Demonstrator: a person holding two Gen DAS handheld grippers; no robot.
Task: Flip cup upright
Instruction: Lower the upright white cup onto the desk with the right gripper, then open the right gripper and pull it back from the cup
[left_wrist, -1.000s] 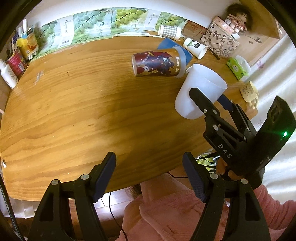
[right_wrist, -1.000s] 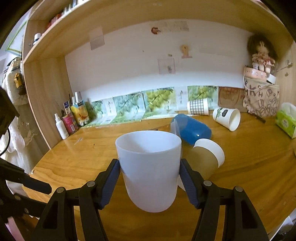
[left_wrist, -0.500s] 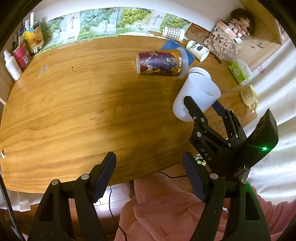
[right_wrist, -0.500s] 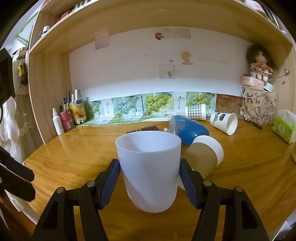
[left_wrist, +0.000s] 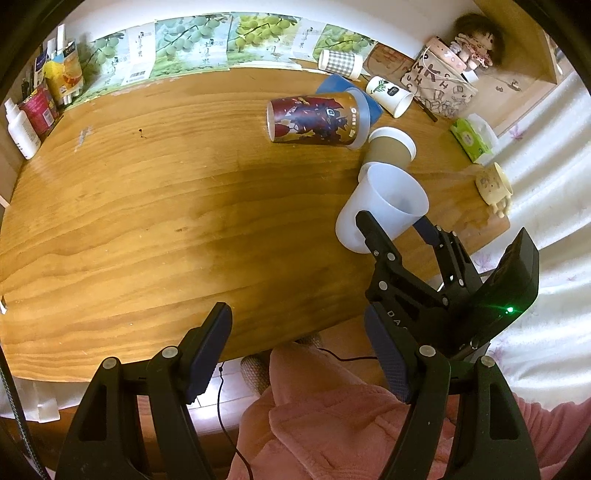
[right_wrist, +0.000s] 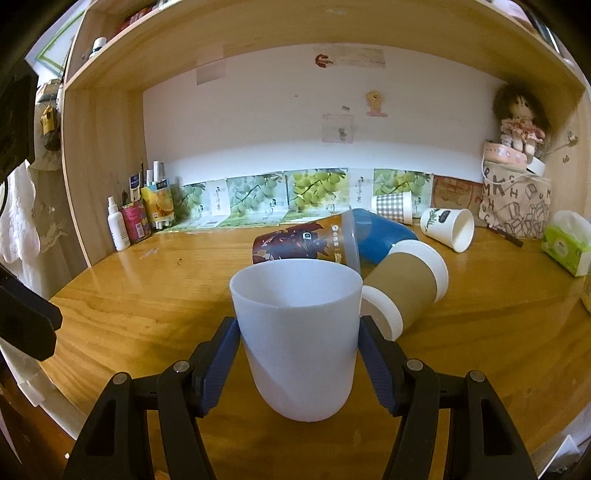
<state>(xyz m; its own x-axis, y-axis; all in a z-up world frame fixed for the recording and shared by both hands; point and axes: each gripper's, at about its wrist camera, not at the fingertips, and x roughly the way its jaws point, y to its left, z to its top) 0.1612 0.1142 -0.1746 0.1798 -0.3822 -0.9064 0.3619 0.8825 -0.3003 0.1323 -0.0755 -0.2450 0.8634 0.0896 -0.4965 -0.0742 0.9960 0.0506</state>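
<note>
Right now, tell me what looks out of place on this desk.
Several cups lie tipped on their sides: the printed cup, blue cup, brown cup and a white paper cup. Only the white cup in the right gripper is mouth-up.

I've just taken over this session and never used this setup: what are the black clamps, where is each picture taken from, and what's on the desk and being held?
They are two handheld grippers a person works, each with a fisheye camera looking along its fingers. The left wrist view looks down on the wooden desk; the left gripper is open and empty, near the desk's front edge. The right gripper is shut on the white cup, mouth up. Lying on their sides behind it are a brown paper cup, a red printed cup, a blue cup and a white leaf-print cup. I can't tell whether the white cup touches the desk.
</note>
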